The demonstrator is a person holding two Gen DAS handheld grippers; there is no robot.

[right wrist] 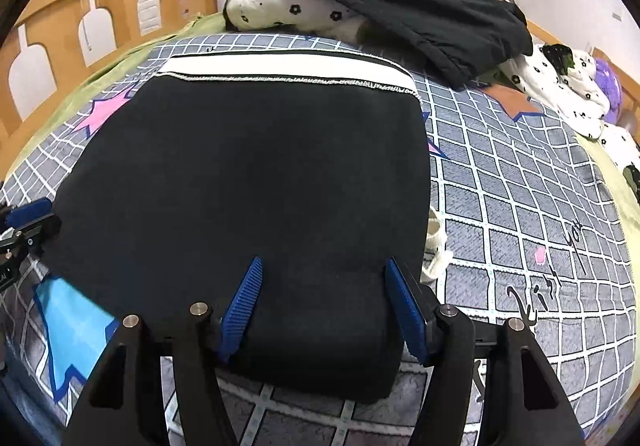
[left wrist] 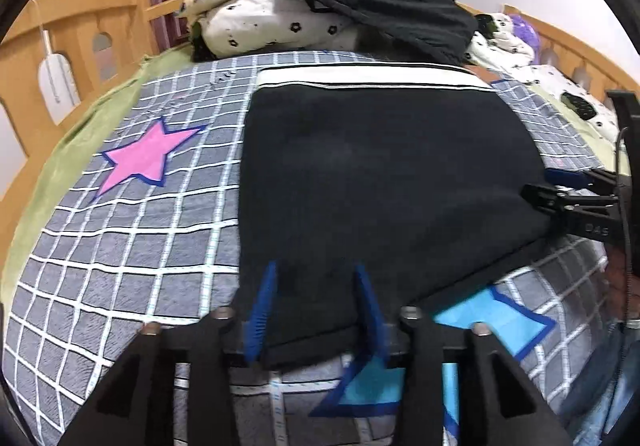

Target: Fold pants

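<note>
Two hand-held grippers hover over the near edge of the folded black pants (right wrist: 248,182), which lie flat on the grid-patterned bedspread (left wrist: 120,254), filling the centre of both views, white waistband strip (right wrist: 280,68) at the far edge.

Left hand-held gripper (left wrist: 316,306): blue pads apart, straddling the near hem; cloth sits between them but the pads do not appear to press it. Right hand-held gripper (right wrist: 324,306): blue pads set wide, also either side of the near fold, no pinch visible. In the left wrist view the right one shows at the right edge of the frame, beside the pants' side edge.

Risks as judged from here:
- Pads lifting away could snag the top layer on their ribbed faces and drag the near fold open, spoiling a fold that looks close to finished.
- Near edge looks thick, several layers; springy fabric may creep back once nothing rests on it.
- A white drawstring (right wrist: 434,250) pokes out at centre right of the right wrist view; any further fold could leave it trailing or catch a pad.
- Dark garment (left wrist: 380,6) heaped on the spotted bedding (left wrist: 272,22) at top of frame lies near the waistband; pushing the bundle that way would foul it.
</note>
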